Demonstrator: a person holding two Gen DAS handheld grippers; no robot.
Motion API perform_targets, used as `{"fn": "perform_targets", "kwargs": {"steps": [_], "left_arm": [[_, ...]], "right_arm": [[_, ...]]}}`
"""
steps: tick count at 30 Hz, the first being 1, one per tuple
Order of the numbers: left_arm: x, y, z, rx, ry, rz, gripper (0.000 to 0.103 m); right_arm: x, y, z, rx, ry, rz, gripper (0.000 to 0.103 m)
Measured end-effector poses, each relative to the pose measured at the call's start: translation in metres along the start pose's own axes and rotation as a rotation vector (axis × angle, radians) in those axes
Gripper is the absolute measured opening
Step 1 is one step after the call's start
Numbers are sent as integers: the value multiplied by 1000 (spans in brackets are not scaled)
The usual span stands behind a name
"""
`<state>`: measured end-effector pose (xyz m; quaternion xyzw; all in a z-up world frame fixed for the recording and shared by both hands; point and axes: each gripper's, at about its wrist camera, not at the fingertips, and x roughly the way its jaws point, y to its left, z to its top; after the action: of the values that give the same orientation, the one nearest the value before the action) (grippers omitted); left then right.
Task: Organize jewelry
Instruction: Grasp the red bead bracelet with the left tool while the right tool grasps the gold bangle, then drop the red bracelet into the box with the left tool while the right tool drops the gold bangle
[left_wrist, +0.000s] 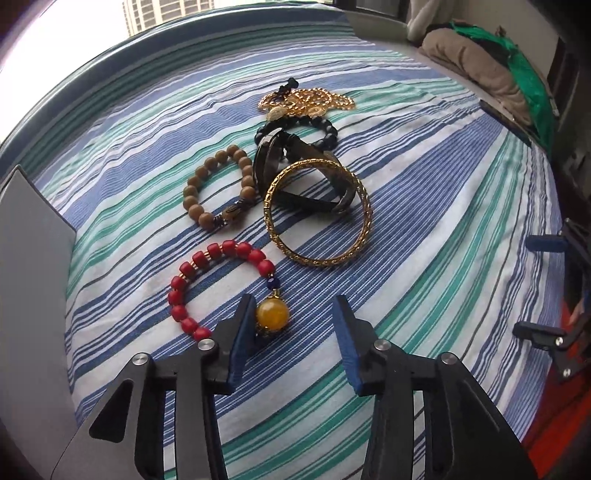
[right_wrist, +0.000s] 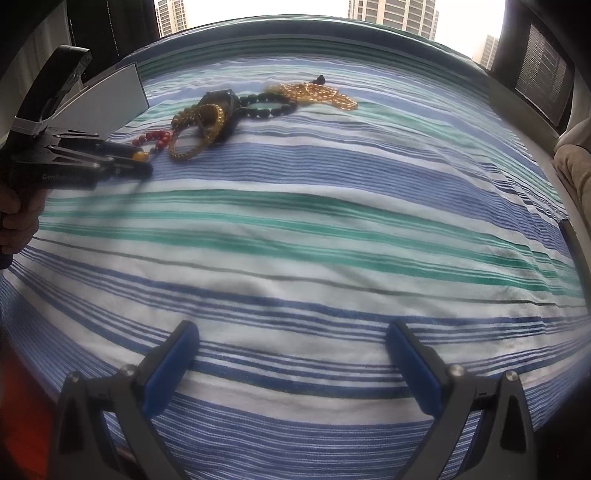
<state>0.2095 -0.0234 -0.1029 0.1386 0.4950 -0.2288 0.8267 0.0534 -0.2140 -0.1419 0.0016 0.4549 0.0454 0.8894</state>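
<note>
On the striped sheet (left_wrist: 424, 221) lies a red bead bracelet (left_wrist: 221, 254) with a large amber bead (left_wrist: 272, 314). My left gripper (left_wrist: 293, 301) is low over it and open. The amber bead sits just inside the left pad (left_wrist: 242, 332), and the right pad stands well clear of it. Beyond lie a wooden bead bracelet (left_wrist: 192, 192), a gold bangle (left_wrist: 317, 258), a black watch (left_wrist: 266, 155), a black bead bracelet (left_wrist: 328, 129) and a gold chain (left_wrist: 314, 99). My right gripper (right_wrist: 291, 326) hovers open over bare sheet, holding nothing. The right wrist view shows the left gripper (right_wrist: 140, 162) at the bracelet.
A grey box (left_wrist: 33, 258) stands at the left edge of the bed, also the grey box (right_wrist: 110, 99) in the right wrist view. A beige pillow (left_wrist: 469, 59) and green cloth (left_wrist: 524, 70) lie far right. A hand (right_wrist: 18, 221) holds the left tool.
</note>
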Motion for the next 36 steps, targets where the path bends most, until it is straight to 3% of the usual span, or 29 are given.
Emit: {"fn": "perform_targets", "kwargs": {"steps": [1, 4, 8, 12, 13, 18, 22, 23, 24, 25, 32, 36], "left_arm": [[-1, 0, 1, -15, 1, -1, 16], [-3, 8, 1, -86, 8, -14, 15], [-21, 23, -16, -220, -42, -32, 15], [-50, 32, -41, -348, -108, -50, 15], [-57, 33, -48, -380, -121, -59, 15], [-87, 39, -81, -510, -176, -118, 15], [-105, 40, -97, -595, -214, -163, 15], [-111, 40, -101, -613, -227, -167, 15], [-118, 41, -105, -627, -244, -172, 15], [-125, 42, -108, -642, -263, -175, 15], [-180, 54, -138, -771, -379, -213, 15], [-231, 65, -152, -817, -487, -208, 15]], "right_arm": [[-1, -1, 0, -1, 7, 11, 103], [-13, -11, 9, 44, -11, 107, 101], [-31, -26, 49, 103, -51, 226, 95], [-4, -28, 99, 184, 23, 406, 40], [7, -24, 111, 203, 44, 429, 37], [50, 5, 153, 221, 82, 447, 37], [79, 16, 163, 231, 130, 415, 36], [82, 15, 162, 245, 129, 416, 31], [82, 13, 160, 265, 126, 439, 15], [78, 10, 158, 285, 114, 459, 9], [19, -3, 154, 278, -8, 509, 8], [-15, 13, 166, 221, -44, 561, 8]]}}
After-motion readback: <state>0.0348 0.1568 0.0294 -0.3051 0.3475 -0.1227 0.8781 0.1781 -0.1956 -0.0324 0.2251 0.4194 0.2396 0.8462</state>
